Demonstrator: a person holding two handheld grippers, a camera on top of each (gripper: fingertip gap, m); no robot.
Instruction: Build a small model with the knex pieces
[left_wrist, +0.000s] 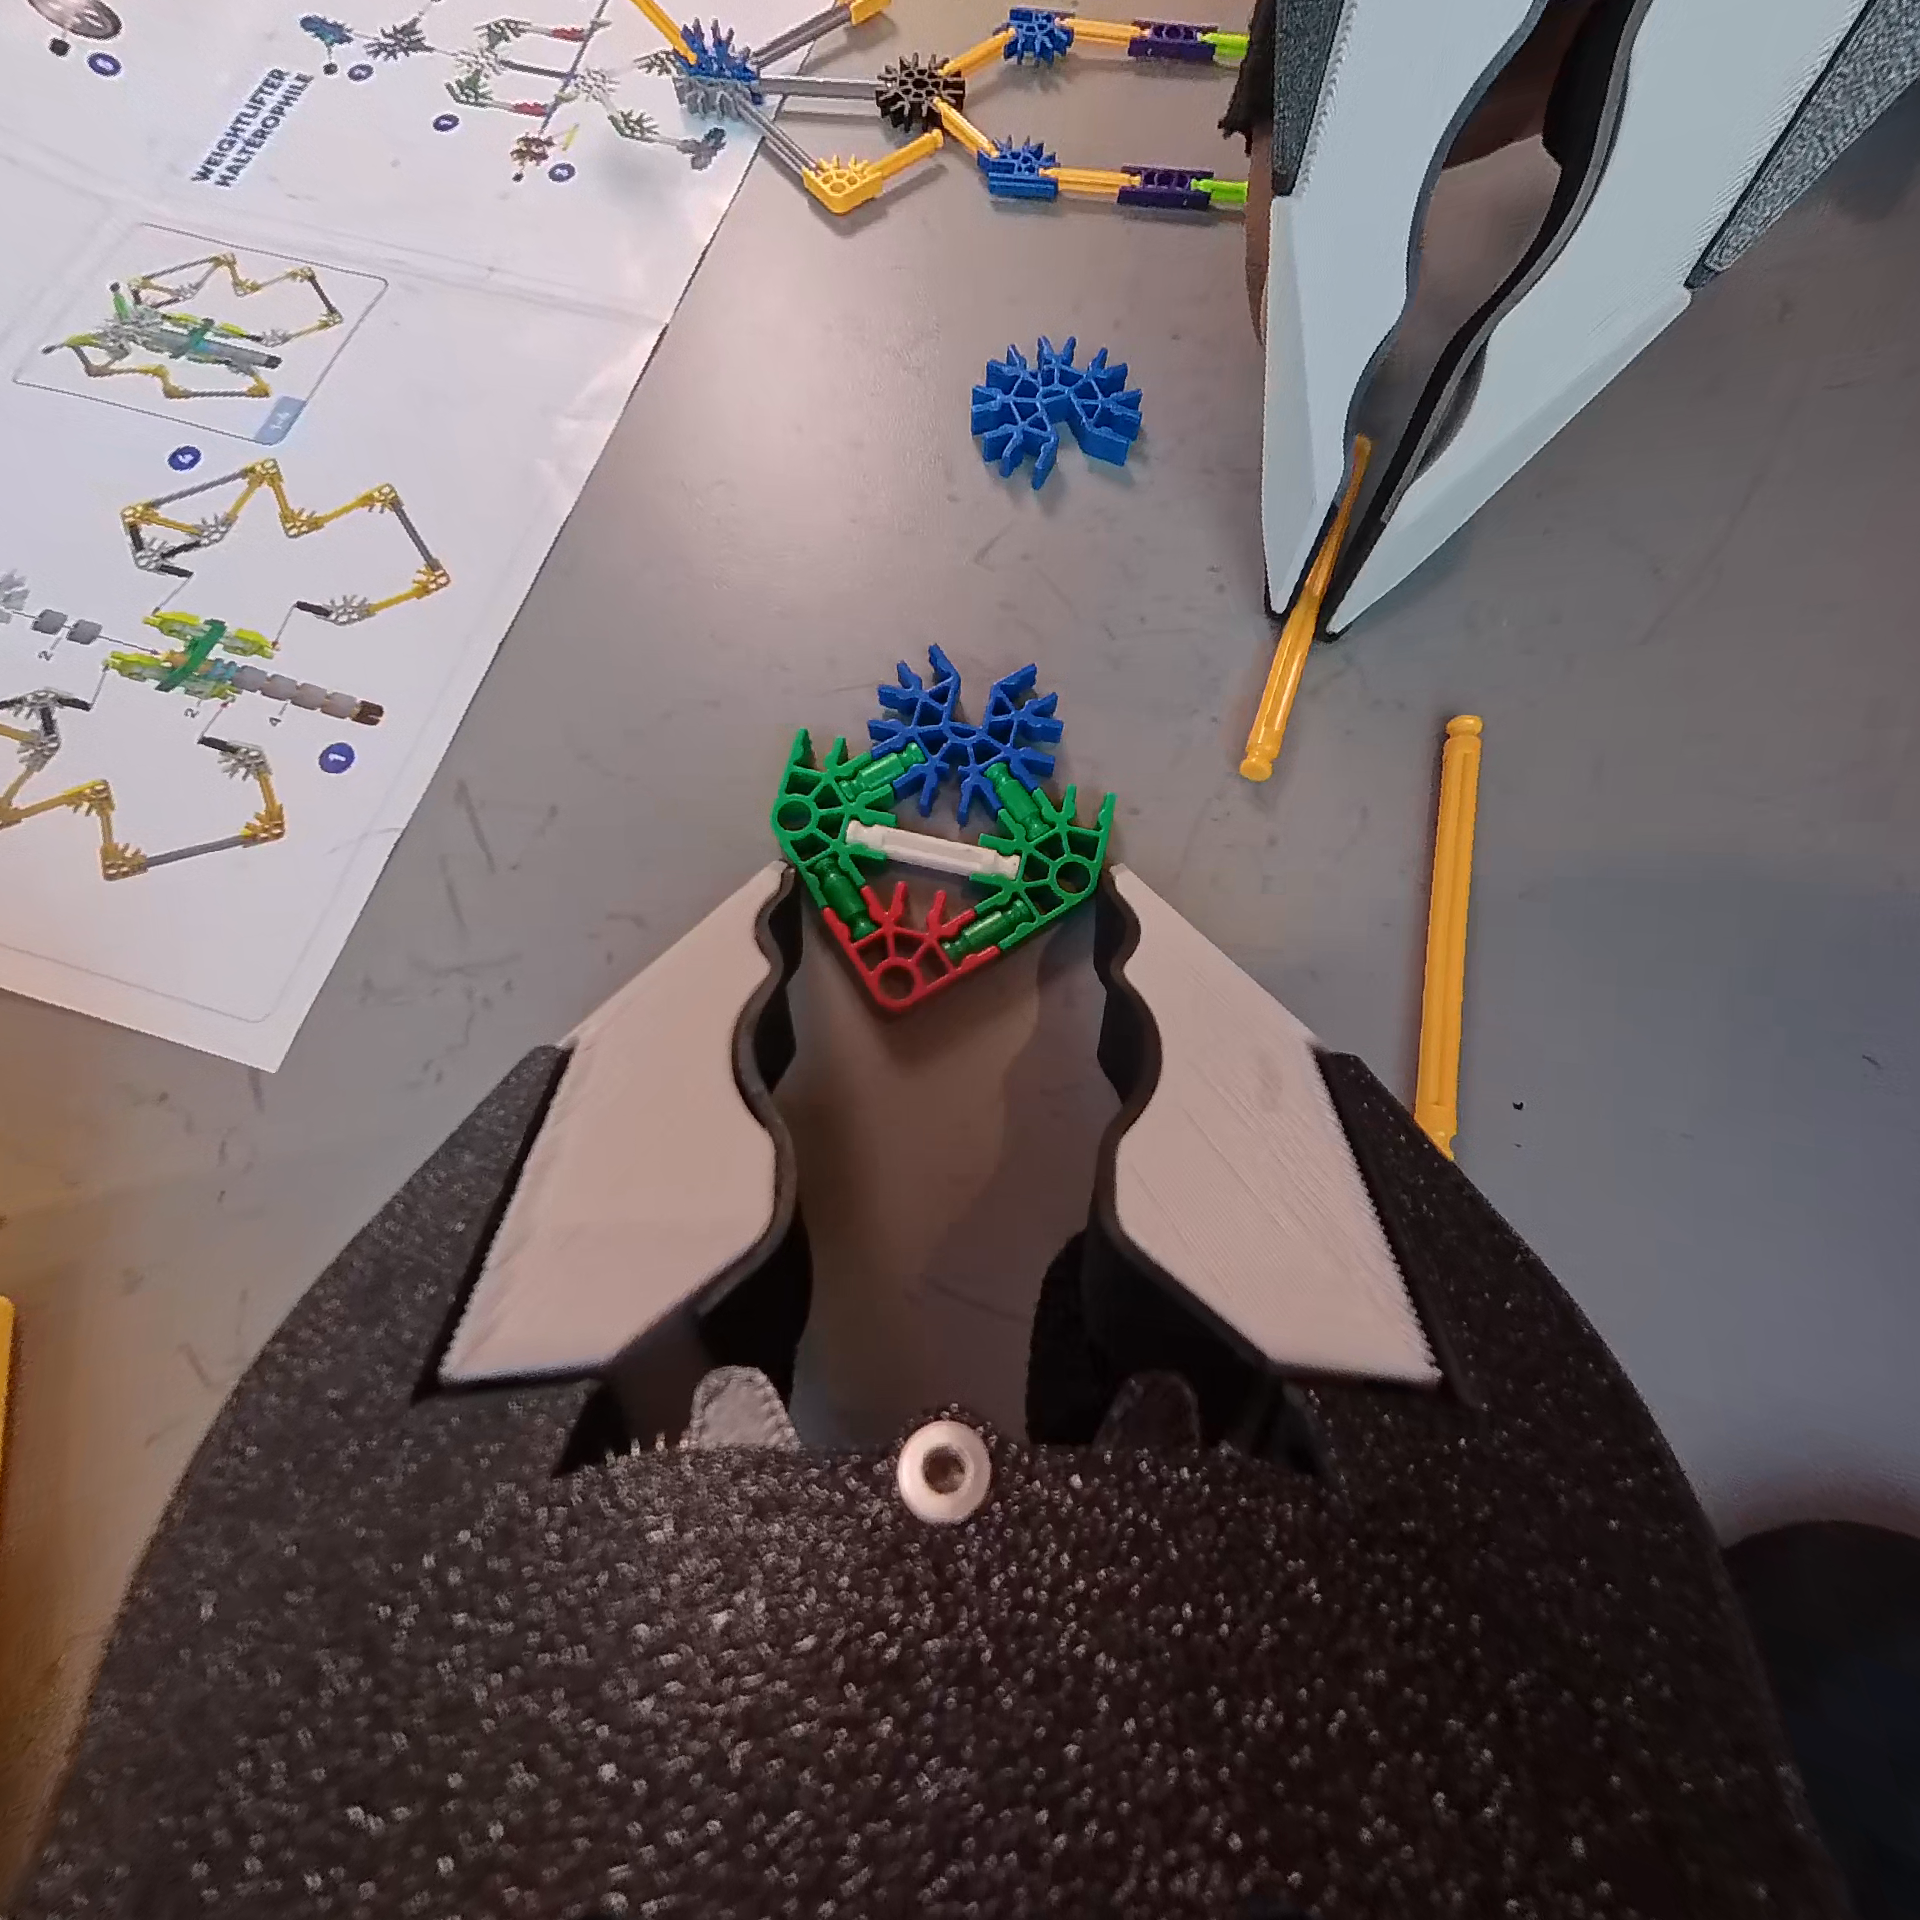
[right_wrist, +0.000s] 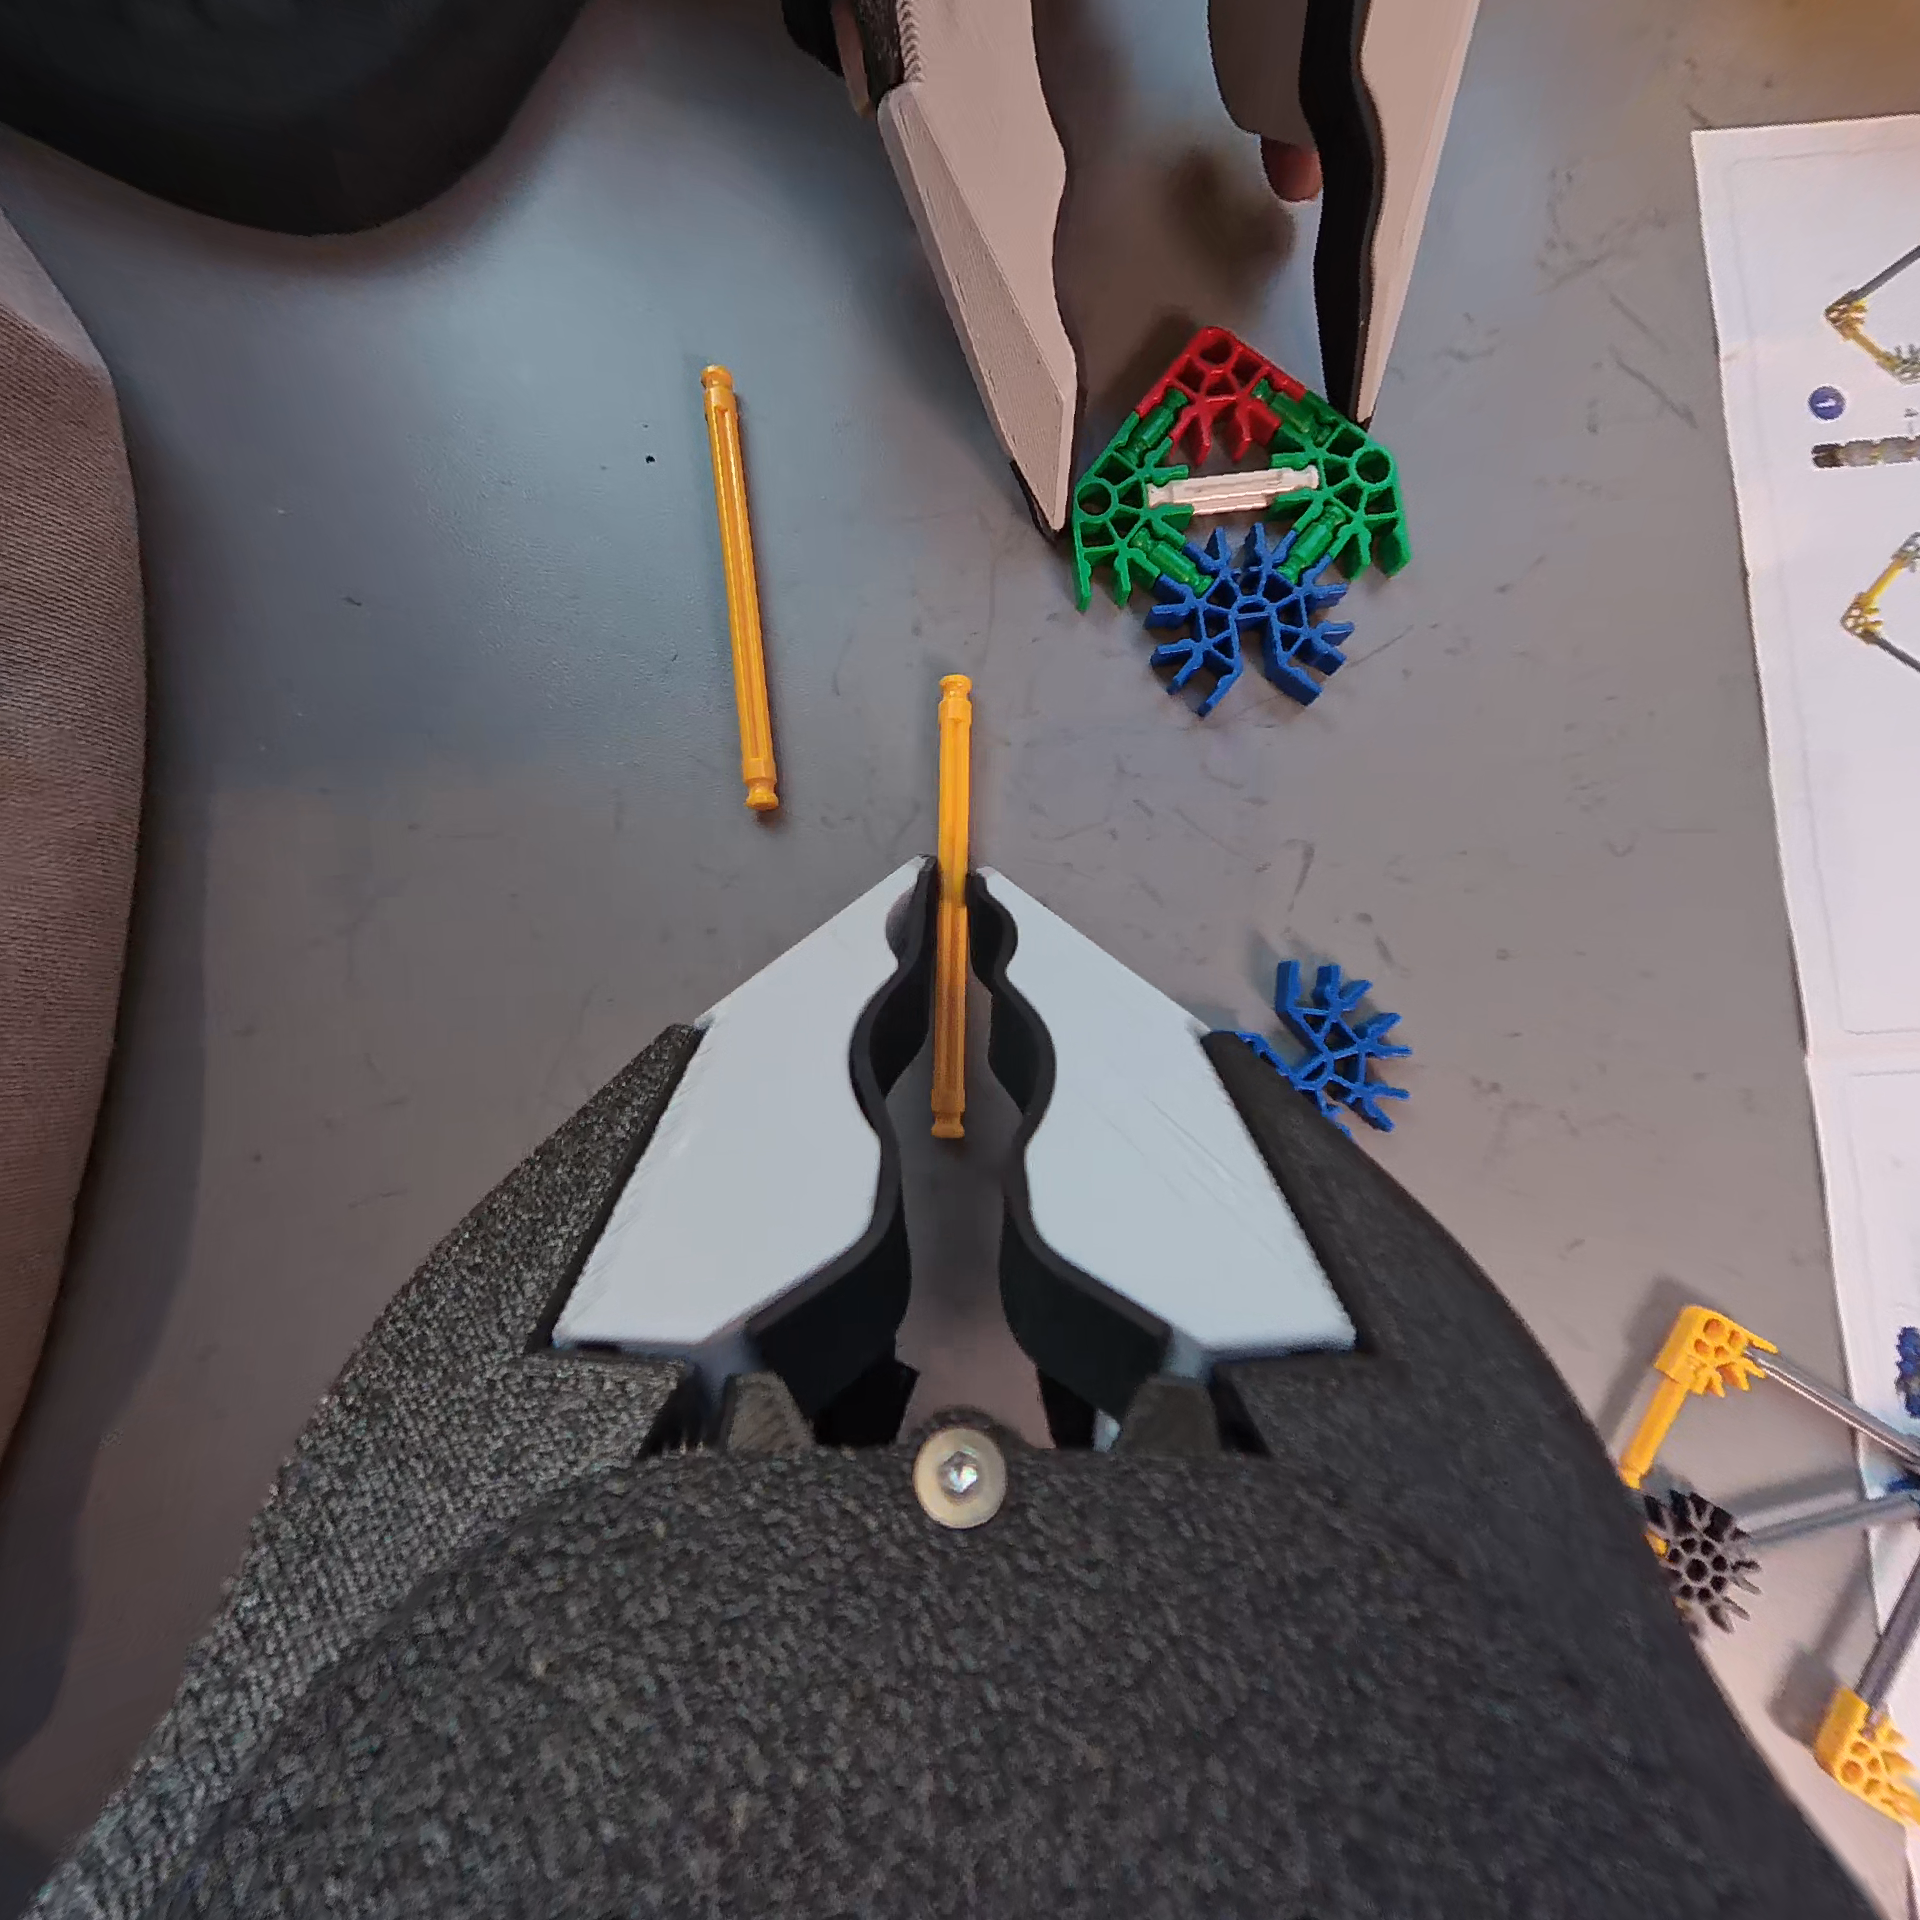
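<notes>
At frame centre your right gripper (right_wrist: 951, 868) pinches a light, stiff yellow rod (right_wrist: 952, 800) mid-length; left gripper (left_wrist: 943, 883) gapes wide, straddling the rigid connector cluster (left_wrist: 940, 831).

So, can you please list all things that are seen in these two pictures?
small frame: 1, green, red, blue, white; between the left gripper's fingertips
loose connector: 1, blue; on table beyond the frame
held rod: 1, yellow; clamped in right gripper
loose rod: 1, yellow; flat on table
large model: 1, mixed colours; far edge
instruction sheet: 1, white; on table
table: 1, grey
left gripper: 1, grey fingers, open
right gripper: 1, pale blue fingers, shut
</notes>
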